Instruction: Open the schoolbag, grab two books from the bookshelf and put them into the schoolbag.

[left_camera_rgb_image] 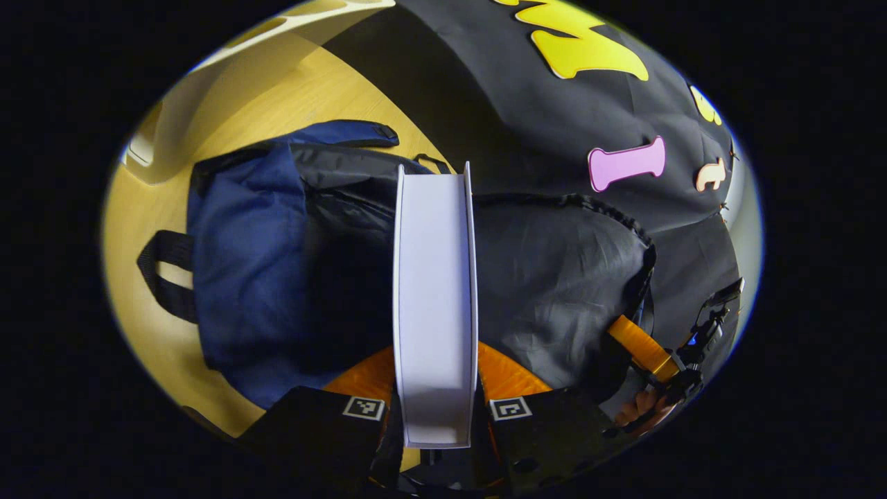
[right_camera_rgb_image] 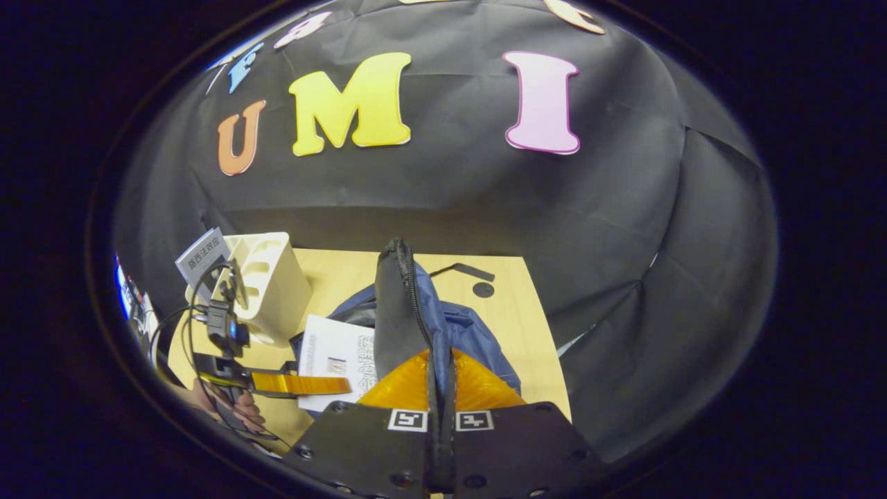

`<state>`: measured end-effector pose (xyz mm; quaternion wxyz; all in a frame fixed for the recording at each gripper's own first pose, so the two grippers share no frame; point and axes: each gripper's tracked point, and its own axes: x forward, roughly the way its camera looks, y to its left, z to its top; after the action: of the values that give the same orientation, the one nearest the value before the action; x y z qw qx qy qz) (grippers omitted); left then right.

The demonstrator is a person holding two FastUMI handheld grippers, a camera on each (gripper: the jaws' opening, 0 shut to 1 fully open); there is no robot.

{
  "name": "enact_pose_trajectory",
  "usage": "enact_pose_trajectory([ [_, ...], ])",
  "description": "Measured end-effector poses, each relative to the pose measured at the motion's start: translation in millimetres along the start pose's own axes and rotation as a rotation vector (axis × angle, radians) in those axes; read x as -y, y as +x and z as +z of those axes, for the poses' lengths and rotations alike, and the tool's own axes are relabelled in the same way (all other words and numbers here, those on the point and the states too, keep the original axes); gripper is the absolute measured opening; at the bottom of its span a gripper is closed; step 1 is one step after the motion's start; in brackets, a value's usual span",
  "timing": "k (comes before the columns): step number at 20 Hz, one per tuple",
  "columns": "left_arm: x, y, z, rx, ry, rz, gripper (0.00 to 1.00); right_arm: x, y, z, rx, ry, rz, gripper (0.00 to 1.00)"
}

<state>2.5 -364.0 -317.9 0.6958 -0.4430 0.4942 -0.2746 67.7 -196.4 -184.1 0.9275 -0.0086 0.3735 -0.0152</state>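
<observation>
Left gripper view, left to right: blue schoolbag [left_camera_rgb_image: 249, 256] is lying on the wooden table [left_camera_rgb_image: 152, 346], filling frame centre-left, black strap loop at its left edge. Left gripper [left_camera_rgb_image: 435, 388] at bottom centre is clamping a white book [left_camera_rgb_image: 433, 298] edge-on between both orange fingers, book standing up the middle of the frame over the bag's dark opening. Black bag flap [left_camera_rgb_image: 561, 277] is spreading to the right. Right gripper [left_camera_rgb_image: 658, 360] is sitting at lower right, pinching that flap's edge.

Right gripper view, left to right: cream bookshelf [right_camera_rgb_image: 267, 291] at centre-left is holding one book [right_camera_rgb_image: 202, 255]. Left gripper at lower left is carrying the white book beside the bag. Right gripper [right_camera_rgb_image: 440, 388] at bottom centre has its fingers closed tight on the upright black flap, zipper running along its edge.
</observation>
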Motion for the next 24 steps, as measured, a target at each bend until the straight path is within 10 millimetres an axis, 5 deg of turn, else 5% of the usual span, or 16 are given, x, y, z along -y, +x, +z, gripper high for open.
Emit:
enact_pose_trajectory([
  [5, -9.6, 28.5, -9.5, -0.034, -0.103, -0.063, 0.42, -8.5, 3.5, 1.6, -0.002, -0.012, 0.012, 0.0],
  [10, -22.4, 36.7, -13.6, -0.065, -0.125, -0.052, 0.46, -14.3, 7.8, -2.7, -0.017, -0.011, 0.022, 0.0],
  [11, -29.8, 36.2, -14.1, -0.073, -0.124, -0.022, 0.51, -15.5, 8.2, -4.1, -0.023, -0.007, 0.026, 0.0],
  [13, -46.3, 37.5, -15.5, -0.092, -0.126, 0.056, 0.75, -18.0, 9.5, -7.9, -0.032, -0.005, 0.032, 0.0],
  [15, -54.8, 34.7, -15.6, -0.118, -0.152, 0.123, 0.61, -19.9, 11.6, -10.2, -0.038, -0.006, 0.033, 0.0],
  [16, -57.2, 31.5, -16.1, -0.127, -0.151, 0.17, 0.78, -21.5, 12.0, -11.5, -0.039, -0.007, 0.034, 0.0],
  [19, -60.6, 10.8, -13.7, -0.143, -0.052, 0.309, 0.83, -24.7, 13.5, -14.2, -0.044, -0.013, 0.035, 0.0],
  [20, -62.0, 3.1, -11.4, -0.146, -0.009, 0.36, 0.99, -26.5, 14.7, -14.9, -0.044, -0.016, 0.035, 0.0],
  [21, -62.2, -8.4, -6.7, -0.144, 0.041, 0.408, 0.87, -27.9, 14.3, -15.6, -0.042, -0.019, 0.036, 0.0],
  [24, -66.3, -48.0, 22.7, -0.081, 0.284, 0.551, 0.87, -33.0, 13.8, -15.2, -0.033, -0.028, 0.033, 0.0],
])
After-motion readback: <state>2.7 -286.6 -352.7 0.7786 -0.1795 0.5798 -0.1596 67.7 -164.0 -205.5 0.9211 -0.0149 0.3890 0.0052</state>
